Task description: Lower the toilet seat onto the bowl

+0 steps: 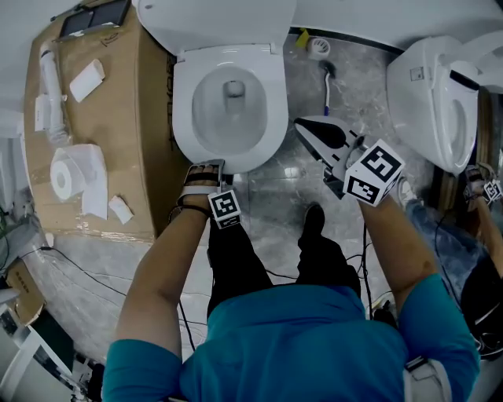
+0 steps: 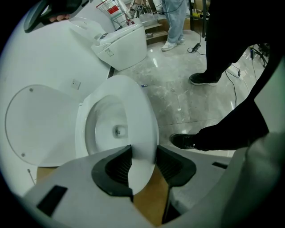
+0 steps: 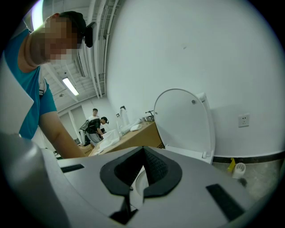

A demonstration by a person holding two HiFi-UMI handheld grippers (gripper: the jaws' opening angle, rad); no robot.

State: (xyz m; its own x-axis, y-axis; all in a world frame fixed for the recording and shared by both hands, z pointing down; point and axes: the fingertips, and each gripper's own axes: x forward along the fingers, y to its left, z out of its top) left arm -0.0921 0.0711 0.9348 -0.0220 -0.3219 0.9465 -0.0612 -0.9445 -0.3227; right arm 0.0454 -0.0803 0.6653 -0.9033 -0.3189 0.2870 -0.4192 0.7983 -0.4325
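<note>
The white toilet seat [image 1: 271, 110] lies down over the bowl [image 1: 232, 98], and the lid [image 1: 220, 20] stands up against the wall. My left gripper [image 1: 206, 166] points steeply down at the seat's front edge. In the left gripper view that front edge [image 2: 142, 147] sits between the wide-spread jaws of the left gripper [image 2: 143, 153], and I see no pad pressing on it. My right gripper [image 1: 302, 126] hovers to the right of the bowl, shut and empty. In the right gripper view the right gripper [image 3: 143, 153] aims at the raised lid [image 3: 185, 120].
A cardboard box [image 1: 118, 157] stands left of the toilet with a paper roll [image 1: 67, 177] on it. A second toilet [image 1: 432, 94] is at the right, with another person beside it. A brush [image 1: 328, 82] and cables [image 1: 354, 259] lie on the marble floor.
</note>
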